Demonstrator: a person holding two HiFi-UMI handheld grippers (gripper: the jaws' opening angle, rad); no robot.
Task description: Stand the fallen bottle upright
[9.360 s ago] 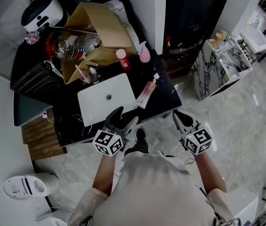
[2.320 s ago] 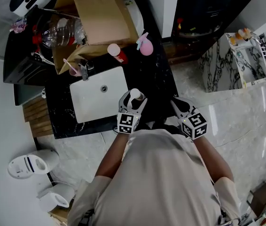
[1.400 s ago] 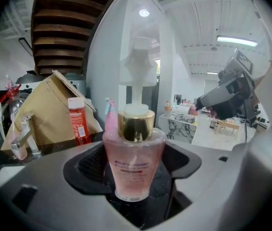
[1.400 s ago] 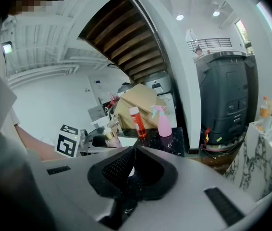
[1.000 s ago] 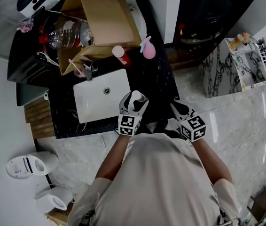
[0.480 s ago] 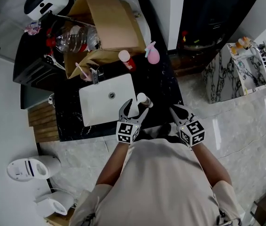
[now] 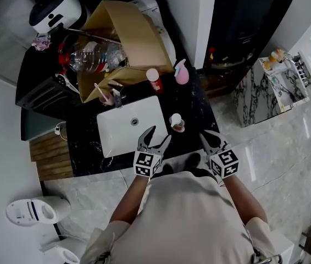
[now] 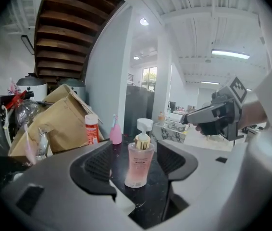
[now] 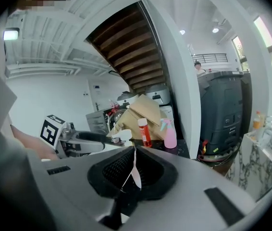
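Note:
The pink pump bottle [image 7: 176, 122] stands upright on the black counter [image 7: 194, 106], right of the sink. In the left gripper view the bottle [image 8: 138, 165] shows beyond the jaws, apart from both pads. My left gripper [image 7: 155, 136] hangs over the counter's front edge, short of the bottle and to its left. Its jaws are closing but still stand wide, with nothing between them. My right gripper [image 7: 209, 140] is shut and holds nothing, off the counter's front right corner. In the right gripper view its pads [image 9: 132, 170] meet, and the bottle's white pump [image 9: 121, 134] shows past the left gripper.
A white sink [image 7: 117, 139] with a faucet [image 7: 116, 97] fills the counter's left part. Behind it are a brown cardboard box [image 7: 125, 32], a clear plastic bottle [image 7: 92, 56], a red tube [image 7: 154, 80] and a pink spray bottle [image 7: 181, 73]. Marble floor lies to the right.
The left gripper, which stood round the bottle a second ago, has drawn back toward the person and left it standing. The right gripper has drawn back too.

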